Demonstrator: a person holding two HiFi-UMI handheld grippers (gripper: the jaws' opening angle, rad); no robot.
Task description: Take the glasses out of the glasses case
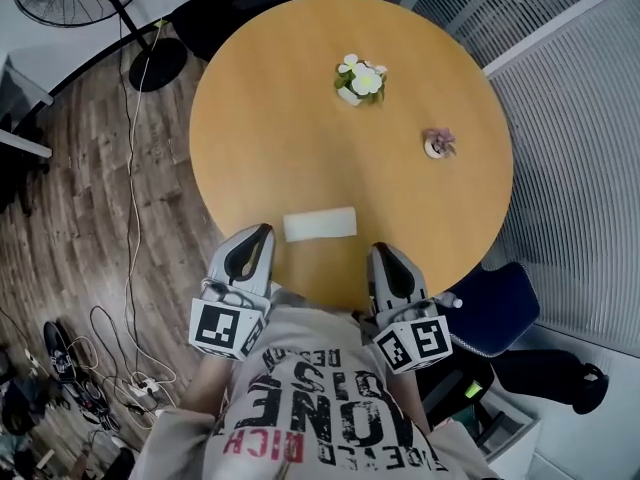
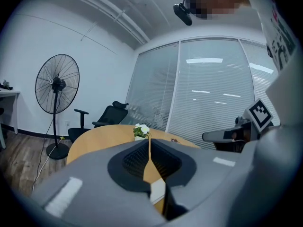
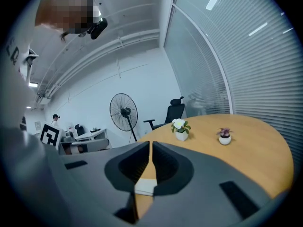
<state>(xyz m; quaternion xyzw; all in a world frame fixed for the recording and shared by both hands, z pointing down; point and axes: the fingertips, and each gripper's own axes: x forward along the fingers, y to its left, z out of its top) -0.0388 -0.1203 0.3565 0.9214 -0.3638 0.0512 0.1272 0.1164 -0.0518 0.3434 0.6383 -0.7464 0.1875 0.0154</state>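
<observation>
Glasses case [image 1: 319, 224]: white, flat, rectangular, lid closed; lying on round wooden surface [image 1: 290, 118] near its front edge, between tips of both grippers.
Left gripper [image 1: 262, 232]: jaws pressing together, gripping nothing.
Right gripper [image 1: 381, 251]: jaws pressing together, gripping nothing.
Head view showing case whole; both gripper views showing only white sliver of it under jaws.
Right gripper view showing white-flower pot [image 3: 180, 129] and purple-plant pot [image 3: 224, 136] side by side.

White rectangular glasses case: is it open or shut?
Shut: the white rectangular glasses case lies flat as one slab, no lid raised.
</observation>
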